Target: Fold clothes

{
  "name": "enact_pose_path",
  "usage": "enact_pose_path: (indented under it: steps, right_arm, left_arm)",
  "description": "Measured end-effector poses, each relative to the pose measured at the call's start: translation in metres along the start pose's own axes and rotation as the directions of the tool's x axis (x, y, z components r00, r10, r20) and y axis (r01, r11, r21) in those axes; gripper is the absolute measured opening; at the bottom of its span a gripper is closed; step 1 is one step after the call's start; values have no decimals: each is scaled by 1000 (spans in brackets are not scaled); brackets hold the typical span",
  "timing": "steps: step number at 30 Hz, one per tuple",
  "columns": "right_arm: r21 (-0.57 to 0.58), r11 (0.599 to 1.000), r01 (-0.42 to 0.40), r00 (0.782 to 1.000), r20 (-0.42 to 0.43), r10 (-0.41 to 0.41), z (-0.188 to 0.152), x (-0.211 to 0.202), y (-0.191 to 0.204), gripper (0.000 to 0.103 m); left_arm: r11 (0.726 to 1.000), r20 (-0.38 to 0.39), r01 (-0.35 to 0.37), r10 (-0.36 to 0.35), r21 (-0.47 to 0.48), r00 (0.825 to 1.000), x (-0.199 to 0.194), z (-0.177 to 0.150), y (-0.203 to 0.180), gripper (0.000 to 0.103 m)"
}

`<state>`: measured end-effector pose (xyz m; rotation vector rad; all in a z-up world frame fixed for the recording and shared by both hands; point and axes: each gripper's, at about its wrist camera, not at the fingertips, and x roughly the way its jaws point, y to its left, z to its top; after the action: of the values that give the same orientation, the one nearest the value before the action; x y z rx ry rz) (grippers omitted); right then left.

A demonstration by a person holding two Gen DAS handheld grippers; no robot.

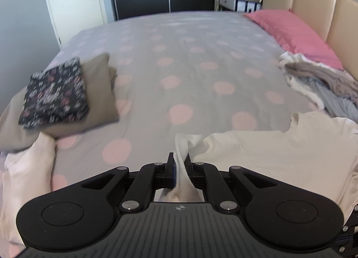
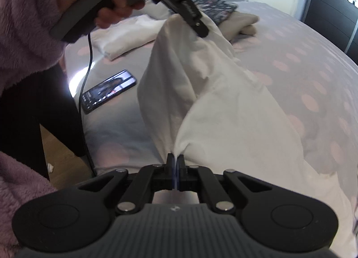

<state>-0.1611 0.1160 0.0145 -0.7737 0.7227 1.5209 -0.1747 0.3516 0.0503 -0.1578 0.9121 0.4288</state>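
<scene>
Along the bed's (image 1: 170, 61) left edge: a folded stack (image 1: 58, 97) of beige and floral pieces, set aside, probably as finished work. Near the front edge: left gripper (image 1: 179, 164) pressed together on a bunch of the white garment (image 1: 279, 157), cloth spreading away to its right. Further right, by the pink pillow (image 1: 295, 32): a loose unfolded heap (image 1: 320, 83). Right gripper (image 2: 175, 160) pinching another part of the same garment (image 2: 223, 112); lifted between both tools, likely to spread it for folding.
</scene>
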Motion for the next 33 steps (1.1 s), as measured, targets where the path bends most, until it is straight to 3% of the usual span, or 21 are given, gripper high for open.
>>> enact_pose_path:
  steps: [3,7,9,11,12,16,17,23,26,33]
  right_arm:
    - [4,1000,-2,999,-51,2,1,20,4,3]
    - [38,999,-4,996,-83,7,-10,16,-11,7]
    - [55,998,-6,995,-95,11,-18,8,-22,16]
    - [75,997,10,994,-109,-2,-26,-1,-38,27]
    - [89,995,36,992,-122,-25,-29,-5,-49,33]
    - [139,977,160,975,-178,-135,-44,-16,-100,33]
    - [146,969,197,967,-193,-167,-47,-17,-115,33]
    - [192,905,379,910,-254,-327,-68,-10,-212,32]
    - [210,872,442,884,-268,-383,-76,0,-259,32]
    - [225,834,503,849,-309,-428,-86,38,-338,33]
  left_arm:
    - [1000,-81,-4,6,26,997,20,-21,5,3]
    - [996,-187,7,10,88,982,44,-42,4,4]
    - [993,-233,16,12,118,972,54,-48,3,6]
    - [990,-251,19,17,139,968,59,-49,3,16]
    - [990,-253,29,7,138,967,60,-47,5,18]
    - [986,-229,64,-27,153,973,63,-37,4,46]
    - [983,-216,71,-33,170,976,64,-33,1,48]
    - [955,-222,122,-62,271,973,96,-14,-23,48]
    - [952,-235,157,-95,264,967,117,-8,-29,48]
    - [927,-177,271,-230,261,957,143,16,-56,48]
